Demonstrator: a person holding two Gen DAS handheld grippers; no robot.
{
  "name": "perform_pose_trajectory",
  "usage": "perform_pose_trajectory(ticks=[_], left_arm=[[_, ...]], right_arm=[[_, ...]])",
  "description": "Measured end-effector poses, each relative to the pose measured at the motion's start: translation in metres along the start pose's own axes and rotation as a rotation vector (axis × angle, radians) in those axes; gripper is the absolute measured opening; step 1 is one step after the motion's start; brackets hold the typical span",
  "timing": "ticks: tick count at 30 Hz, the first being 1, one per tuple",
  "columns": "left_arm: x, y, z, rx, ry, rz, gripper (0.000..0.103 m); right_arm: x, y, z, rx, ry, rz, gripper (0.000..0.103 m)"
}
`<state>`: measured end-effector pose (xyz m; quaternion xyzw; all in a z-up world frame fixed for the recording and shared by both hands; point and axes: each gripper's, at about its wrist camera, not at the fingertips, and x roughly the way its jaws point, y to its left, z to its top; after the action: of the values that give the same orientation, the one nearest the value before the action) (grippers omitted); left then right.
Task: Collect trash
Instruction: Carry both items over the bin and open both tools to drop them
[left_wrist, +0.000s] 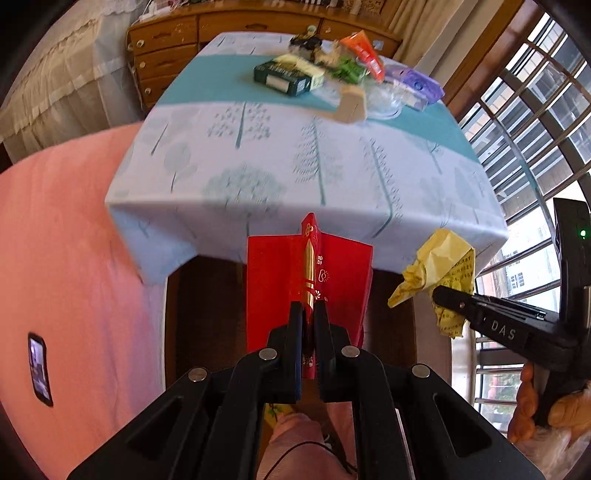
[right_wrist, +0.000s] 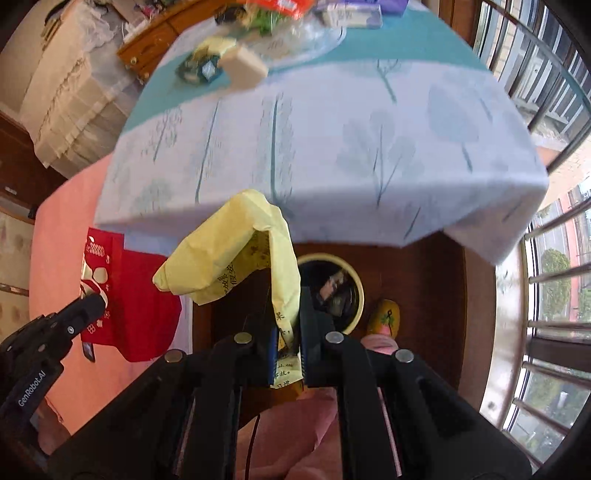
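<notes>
A red folded card with gold print (left_wrist: 332, 280) stands upright between the fingers of the left gripper (left_wrist: 309, 321), whose jaws are clamped narrow on its lower edge, held in the air just off the near edge of the table; a crumpled yellow paper with printed characters (right_wrist: 236, 247) is pinched the same way in the right gripper (right_wrist: 287, 343), its loose top drooping forward over the fingers; below it on the dark floor sits a round bin with a pale rim (right_wrist: 356, 280), some dark scraps already inside, and a yellow slipper (right_wrist: 386, 317) lies just beside the bin; further out, the table's tree-patterned cloth (left_wrist: 295, 158) carries at its far end a heap of more litter: a dark green box (left_wrist: 282, 79), an orange tube (left_wrist: 364, 51), a purple packet (left_wrist: 421, 83) and a beige block (left_wrist: 351, 107); a wooden dresser (left_wrist: 166, 51) stands behind the table, and a pink bedspread (left_wrist: 66, 258) fills the left.
</notes>
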<state>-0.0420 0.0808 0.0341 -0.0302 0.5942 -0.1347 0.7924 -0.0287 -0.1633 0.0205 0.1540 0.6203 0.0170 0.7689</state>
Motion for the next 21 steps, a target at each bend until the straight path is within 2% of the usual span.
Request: perform_pose_trajectory(ticks=[4,10,15,21], left_arm=[[0.030,0.011,-0.020,-0.023,0.039,0.005,0.005],[0.098,0.021,-0.046,-0.049,0.090,0.024,0.005],[0.153,0.021,-0.053,-0.060,0.117,0.032,0.005],[0.207,0.011,-0.060,-0.028,0.144,0.021,0.005]], right_arm=[[0.033,0.011,-0.026,-0.029,0.053,-0.048,0.007],[0.098,0.006,-0.051,-0.011,0.120,-0.102,0.007],[0.158,-0.011,-0.070,0.042,0.170,-0.125,0.007],[0.205,-0.040,-0.086,0.099,0.193,-0.145,0.007]])
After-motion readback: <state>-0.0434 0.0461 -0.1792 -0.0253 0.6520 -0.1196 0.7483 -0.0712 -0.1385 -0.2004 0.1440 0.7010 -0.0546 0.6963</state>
